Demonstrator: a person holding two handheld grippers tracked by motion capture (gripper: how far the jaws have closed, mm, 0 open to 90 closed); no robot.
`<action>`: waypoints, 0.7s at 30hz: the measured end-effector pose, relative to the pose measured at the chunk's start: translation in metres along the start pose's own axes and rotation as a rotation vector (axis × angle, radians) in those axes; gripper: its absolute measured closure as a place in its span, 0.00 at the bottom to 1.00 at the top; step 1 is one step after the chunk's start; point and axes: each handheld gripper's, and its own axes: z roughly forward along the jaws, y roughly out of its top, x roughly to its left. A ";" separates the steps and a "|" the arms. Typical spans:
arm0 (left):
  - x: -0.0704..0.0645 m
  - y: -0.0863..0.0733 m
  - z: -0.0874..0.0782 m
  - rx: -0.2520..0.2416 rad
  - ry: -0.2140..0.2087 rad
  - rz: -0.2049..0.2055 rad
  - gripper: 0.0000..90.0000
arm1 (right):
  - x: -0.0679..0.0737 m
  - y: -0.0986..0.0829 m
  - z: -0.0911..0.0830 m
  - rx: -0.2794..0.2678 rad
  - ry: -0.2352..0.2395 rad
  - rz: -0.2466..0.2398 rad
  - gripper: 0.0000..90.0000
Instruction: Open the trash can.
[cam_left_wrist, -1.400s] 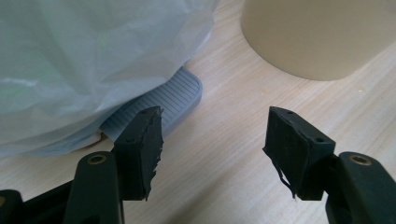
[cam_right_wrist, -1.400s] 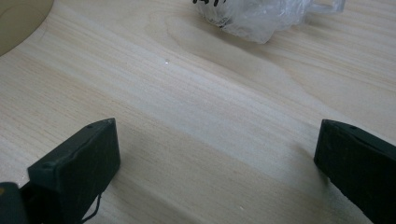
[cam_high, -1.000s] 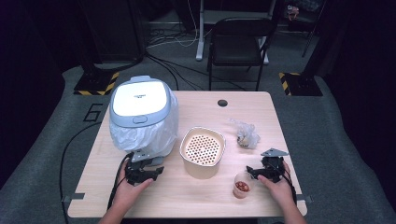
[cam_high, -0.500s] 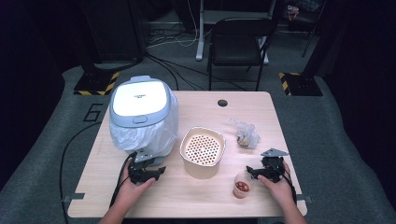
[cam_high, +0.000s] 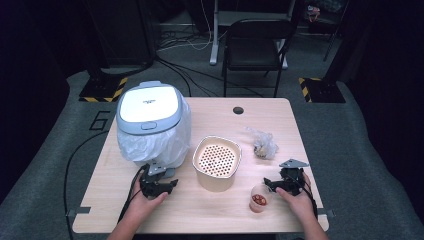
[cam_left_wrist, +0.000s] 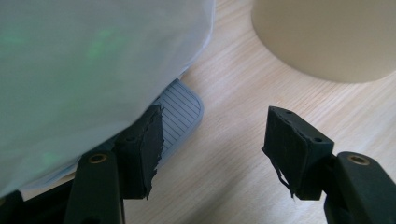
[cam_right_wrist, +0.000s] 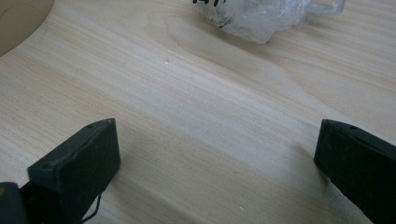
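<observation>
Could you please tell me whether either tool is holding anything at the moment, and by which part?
Nothing is held. The left tool and the right tool both stand open over bare light wooden table.

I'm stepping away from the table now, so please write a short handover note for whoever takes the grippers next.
Left gripper: open, holding nothing, resting at the foot of the bagged cooker.
Right gripper: open, holding nothing, on the table beside the small cup of reddish pieces.
Perforated basket stands mid-table between the two; plastic bag lies beyond the right gripper.
Done: nothing that shows; cooker lid is shut, nothing is gripped.
Left: apparently everything, starting with a first grasp.
</observation>
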 end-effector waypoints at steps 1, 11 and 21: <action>-0.001 -0.001 0.001 -0.001 0.015 0.010 0.42 | 0.000 0.000 0.000 0.000 0.000 0.000 0.00; 0.002 -0.007 0.007 0.013 -0.002 0.009 0.42 | 0.000 0.000 0.000 0.000 -0.002 0.001 0.00; 0.002 -0.008 0.008 -0.011 -0.014 -0.018 0.42 | 0.000 0.000 0.000 0.000 -0.002 0.001 0.00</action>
